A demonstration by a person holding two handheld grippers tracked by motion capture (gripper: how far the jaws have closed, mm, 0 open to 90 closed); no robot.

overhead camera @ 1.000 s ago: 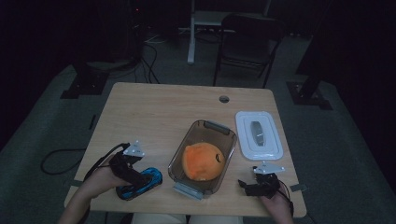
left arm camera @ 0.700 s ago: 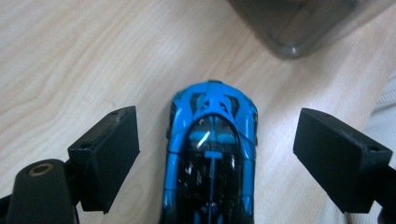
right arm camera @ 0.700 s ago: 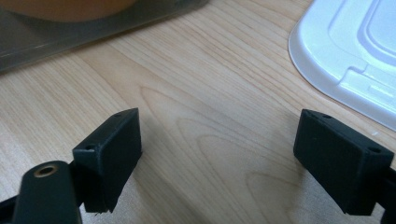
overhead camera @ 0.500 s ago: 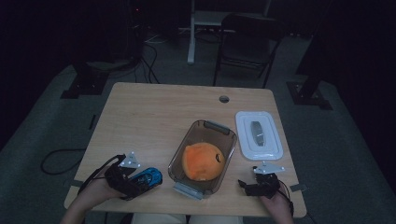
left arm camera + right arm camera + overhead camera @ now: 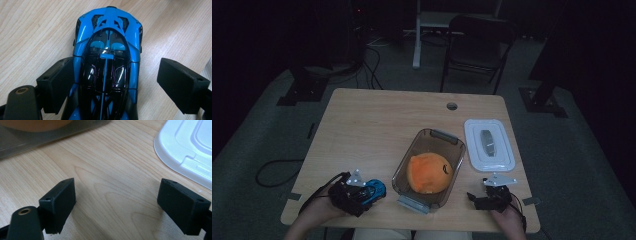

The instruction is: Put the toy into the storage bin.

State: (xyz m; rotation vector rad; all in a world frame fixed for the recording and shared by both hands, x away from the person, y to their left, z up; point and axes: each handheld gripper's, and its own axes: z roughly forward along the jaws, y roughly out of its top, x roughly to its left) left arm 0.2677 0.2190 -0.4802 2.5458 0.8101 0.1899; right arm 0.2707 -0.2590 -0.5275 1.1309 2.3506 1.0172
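The glossy blue-and-black toy car lies on the pale wooden surface between the wide-open left gripper fingers, ungripped; closing is judged next, while the right gripper rests open, holding nothing.

Between the jaws of the left gripper lies a toy car of glossy plastic, bright blue with black glazed panels that catch the light. The jaw pads beside it look like matt black rubber or plastic, faintly grainy. Under them the table is pale wood-grain, smooth with a soft sheen. Ahead of the right gripper, the lid is smooth white plastic, slightly shiny, and the container is clear, smoky plastic.
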